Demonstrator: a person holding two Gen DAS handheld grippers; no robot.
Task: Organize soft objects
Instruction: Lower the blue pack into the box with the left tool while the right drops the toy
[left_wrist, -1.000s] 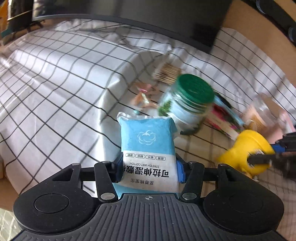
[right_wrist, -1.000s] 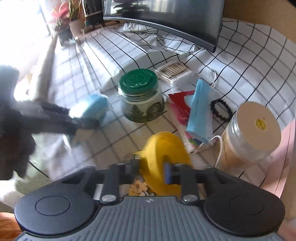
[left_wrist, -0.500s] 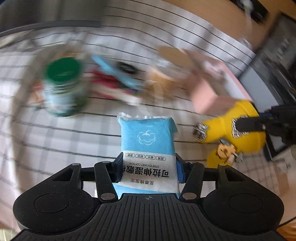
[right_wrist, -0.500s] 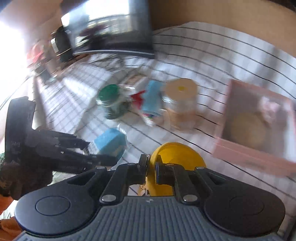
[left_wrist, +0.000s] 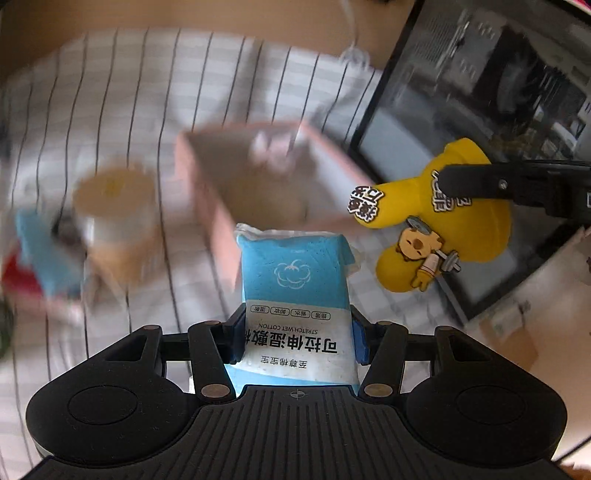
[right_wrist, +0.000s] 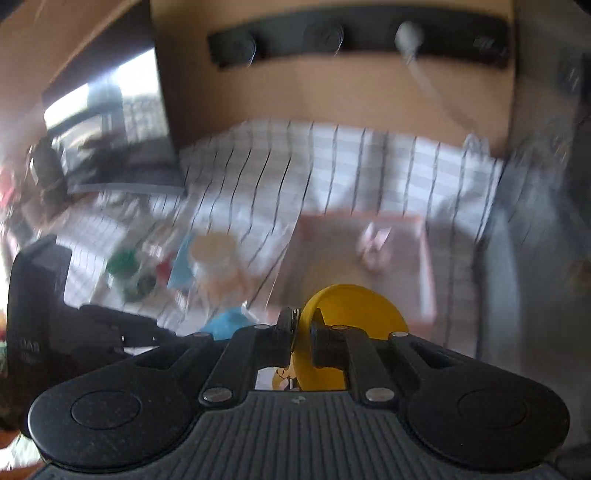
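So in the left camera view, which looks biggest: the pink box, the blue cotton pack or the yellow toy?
1. Open pink box, blurred.
2. Blue-and-white cotton pack and yellow soft toy: look similar; the pack sits nearest the camera, so I won't rank them.

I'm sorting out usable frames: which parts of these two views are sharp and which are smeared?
Left wrist view: the blue pack and yellow toy are sharp, the pink box and checked cloth smeared. Right wrist view: only the right claw is crisp; the background is streaked, with window glare at left.

Blue-and-white cotton pack (left_wrist: 293, 291), yellow plush toy (left_wrist: 454, 236), pink box (left_wrist: 207, 192), black-checked white cloth (left_wrist: 122, 96)
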